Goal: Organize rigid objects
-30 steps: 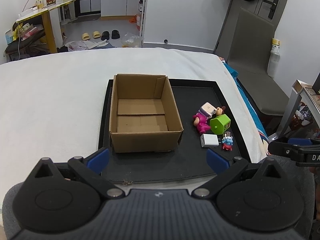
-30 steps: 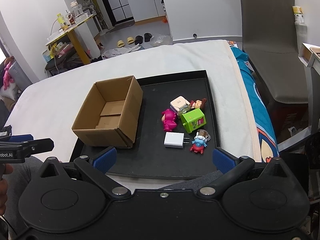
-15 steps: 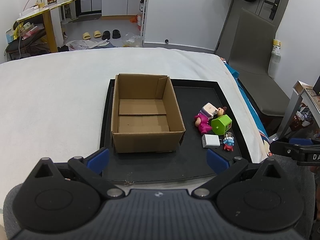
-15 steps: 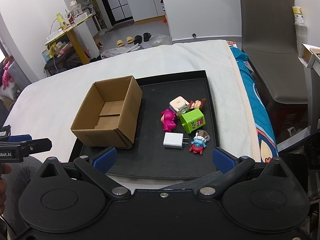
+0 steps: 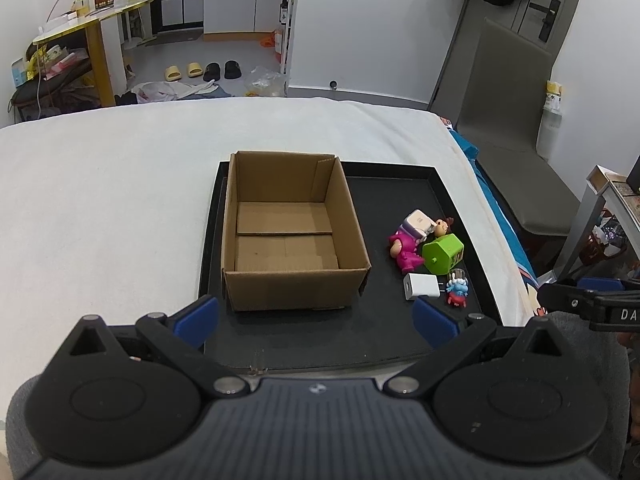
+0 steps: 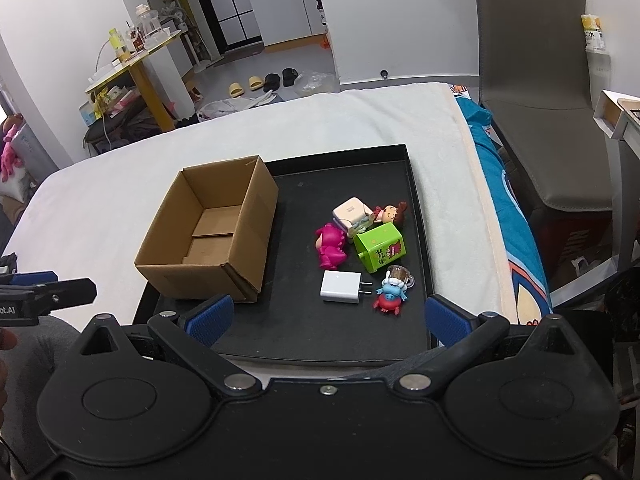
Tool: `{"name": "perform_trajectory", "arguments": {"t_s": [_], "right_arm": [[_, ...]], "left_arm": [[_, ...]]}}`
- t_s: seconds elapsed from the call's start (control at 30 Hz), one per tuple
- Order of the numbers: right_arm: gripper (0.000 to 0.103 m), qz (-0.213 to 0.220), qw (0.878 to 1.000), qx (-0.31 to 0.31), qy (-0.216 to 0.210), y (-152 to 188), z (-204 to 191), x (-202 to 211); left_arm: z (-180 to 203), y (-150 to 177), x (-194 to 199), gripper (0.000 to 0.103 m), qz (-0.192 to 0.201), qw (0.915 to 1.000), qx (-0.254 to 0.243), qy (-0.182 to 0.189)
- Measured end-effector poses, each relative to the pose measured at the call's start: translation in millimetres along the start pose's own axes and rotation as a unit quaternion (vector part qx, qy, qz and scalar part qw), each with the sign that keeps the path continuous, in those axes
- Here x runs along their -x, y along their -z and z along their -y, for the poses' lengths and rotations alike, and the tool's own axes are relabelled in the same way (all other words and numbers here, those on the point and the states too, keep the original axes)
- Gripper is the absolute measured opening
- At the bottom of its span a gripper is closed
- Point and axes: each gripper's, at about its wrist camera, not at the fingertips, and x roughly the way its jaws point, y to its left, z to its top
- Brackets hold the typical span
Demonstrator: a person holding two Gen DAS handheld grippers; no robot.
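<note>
Status: no sorting has begun, as far as the views show. The cardboard box (image 5: pixel 286 236) stands open and empty on the left part of the black tray (image 6: pixel 348 340), which rests on a white-covered bed (image 5: pixel 100 208). All the small objects lie loose on the tray to the right of the box, well clear of it: a white charger (image 6: pixel 341 286) with its prongs pointing right, a green box-shaped toy (image 6: pixel 380 250) tipped on its side, a pink figurine (image 6: pixel 331 246) lying down, a cream cube charger (image 6: pixel 351 212) touching a small doll figure (image 6: pixel 390 214), and a blue-and-red figurine (image 6: pixel 391 295) nearest the tray's right rim. The left claw (image 5: pixel 316 320) is spread wide and holds nothing, hovering at the near edge of the tray in front of the box. The right claw (image 6: pixel 326 320) is likewise spread and empty, short of the charger (the closest piece to it). Judgement: every object remains to be moved into the box; the white charger looks the likeliest first pick.
</note>
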Motion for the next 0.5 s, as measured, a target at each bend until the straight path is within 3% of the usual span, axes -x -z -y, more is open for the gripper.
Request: {"name": "perform_trajectory", "arguments": {"t_s": [0.5], "right_arm": [[0.103, 0.002, 1.000, -0.006, 0.000, 0, 4, -12]], "left_arm": [[-4, -3, -13, 0.103, -0.001, 0.9999, 0.010, -0.010]]}}
